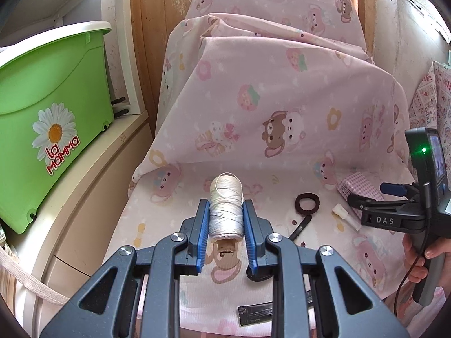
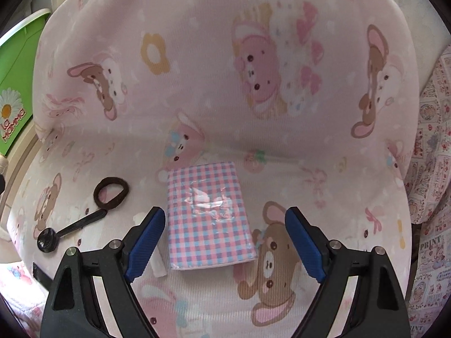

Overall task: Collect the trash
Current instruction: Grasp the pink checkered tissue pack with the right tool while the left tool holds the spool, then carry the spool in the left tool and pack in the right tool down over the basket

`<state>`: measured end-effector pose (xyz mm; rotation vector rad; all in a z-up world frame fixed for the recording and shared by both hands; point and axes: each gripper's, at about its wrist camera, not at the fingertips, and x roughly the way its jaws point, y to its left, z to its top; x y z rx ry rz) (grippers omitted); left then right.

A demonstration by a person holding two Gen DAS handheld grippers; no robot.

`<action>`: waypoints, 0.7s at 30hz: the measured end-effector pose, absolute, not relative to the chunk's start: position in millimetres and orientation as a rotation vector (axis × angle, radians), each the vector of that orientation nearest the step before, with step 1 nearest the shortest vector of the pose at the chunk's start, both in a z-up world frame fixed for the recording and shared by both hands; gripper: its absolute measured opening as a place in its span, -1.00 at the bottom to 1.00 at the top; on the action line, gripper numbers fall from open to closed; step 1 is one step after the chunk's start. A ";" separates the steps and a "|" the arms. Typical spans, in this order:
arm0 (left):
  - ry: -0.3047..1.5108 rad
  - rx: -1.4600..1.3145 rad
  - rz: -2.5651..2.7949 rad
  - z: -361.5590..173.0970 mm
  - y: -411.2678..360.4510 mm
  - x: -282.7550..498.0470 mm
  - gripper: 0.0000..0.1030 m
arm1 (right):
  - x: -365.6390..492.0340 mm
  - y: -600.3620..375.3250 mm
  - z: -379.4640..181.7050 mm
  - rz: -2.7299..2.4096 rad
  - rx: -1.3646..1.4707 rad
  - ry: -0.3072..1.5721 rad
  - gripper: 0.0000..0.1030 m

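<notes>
Left tongs [image 1: 226, 217] are pinching a spool of cream thread [image 1: 227, 205], blue ribbed pads pressed on both sides of the wound body, spool standing up between them with its cardboard core peeking out below. Light and firm, but that waxy winding looks slippery, so mid-body is the sensible place to have it.

Over to the right tongs [image 2: 225, 239]: spread wide, nothing touching the pads, hovering right over the checked tissue packet [image 2: 210, 217]. The packet lies flat on the pink cartoon-bear sheet [image 2: 197, 70], between the two pads but clear of both. Pink, blue and purple gingham under a glossy film wrapper, with a clear sticker flap in the middle. It should be light and squashy, and the film is slick, so I'd reckon the long edges are the place to squeeze; the soft fill ought to give and let the pads bite.

Just left of the packet, partly under the left pad, a small white stick-like scrap [image 2: 157, 264]; what it is I can't tell. Further left, a fuzzy brown hair tie [image 2: 111, 191], soft and floppy, touching the end of a thin black plastic scoop [image 2: 70, 231], stiff with a round bowl. From the left view, a black foil strip [image 1: 255, 314] lies near the bottom edge.

Off to the left, a glossy green plastic bin [image 1: 50, 112] with a daisy on it sits on a pale cabinet.
</notes>
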<state>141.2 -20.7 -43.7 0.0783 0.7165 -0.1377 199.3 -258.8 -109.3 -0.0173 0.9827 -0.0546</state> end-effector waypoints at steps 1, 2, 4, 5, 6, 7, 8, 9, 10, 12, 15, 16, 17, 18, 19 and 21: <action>0.716 0.080 -0.140 -43.3 -20.5 141.0 -0.57 | 197.8 -259.4 -109.8 -0.071 -0.018 0.971 0.63; 0.714 0.080 -0.141 -43.0 -20.3 140.4 -0.57 | 197.3 -259.7 -110.0 -0.085 -0.014 0.963 0.49; 0.710 0.083 -0.139 -42.1 -19.7 139.3 -0.57 | 197.7 -259.6 -112.6 -0.060 0.021 0.979 0.10; 0.707 0.084 -0.138 -41.6 -19.3 139.0 -0.57 | 197.1 -259.4 -113.5 -0.055 0.034 0.983 0.05; 0.705 0.084 -0.136 -41.1 -18.6 138.7 -0.57 | 196.4 -259.0 -113.1 -0.059 0.036 0.976 0.04; 0.704 0.083 -0.135 -40.6 -17.8 138.5 -0.57 | 195.1 -257.9 -112.9 -0.062 0.033 0.968 0.04; 0.704 0.080 -0.132 -40.5 -17.2 138.3 -0.57 | 193.9 -257.2 -112.7 -0.068 0.028 0.961 0.04; 0.704 0.076 -0.130 -40.3 -16.2 138.2 -0.57 | 193.0 -255.9 -112.6 -0.074 0.024 0.956 0.03; 0.705 0.071 -0.128 -40.1 -15.1 138.0 -0.57 | 191.5 -255.2 -112.2 -0.078 0.029 0.951 0.03; 0.708 0.063 -0.128 -39.8 -13.5 137.8 -0.57 | 186.8 -256.1 -108.6 -0.083 0.051 0.935 0.03; 0.702 0.059 -0.126 -38.3 -12.8 135.7 -0.57 | 179.3 -260.0 -94.8 -0.089 0.069 0.905 0.03; 0.700 0.060 -0.127 -37.5 -12.7 134.8 -0.57 | 175.2 -261.5 -90.3 -0.091 0.070 0.893 0.03; 0.698 0.060 -0.128 -36.8 -12.8 133.8 -0.57 | 171.7 -263.1 -86.6 -0.092 0.072 0.884 0.03; 0.695 0.060 -0.129 -36.0 -12.9 132.7 -0.57 | 167.7 -263.3 -82.7 -0.092 0.075 0.874 0.03; 0.693 0.062 -0.130 -35.3 -13.3 131.4 -0.57 | 163.8 -265.2 -79.3 -0.090 0.077 0.865 0.03; 0.688 0.067 -0.133 -33.8 -14.3 128.9 -0.57 | 154.9 -264.3 -72.1 -0.088 0.078 0.845 0.03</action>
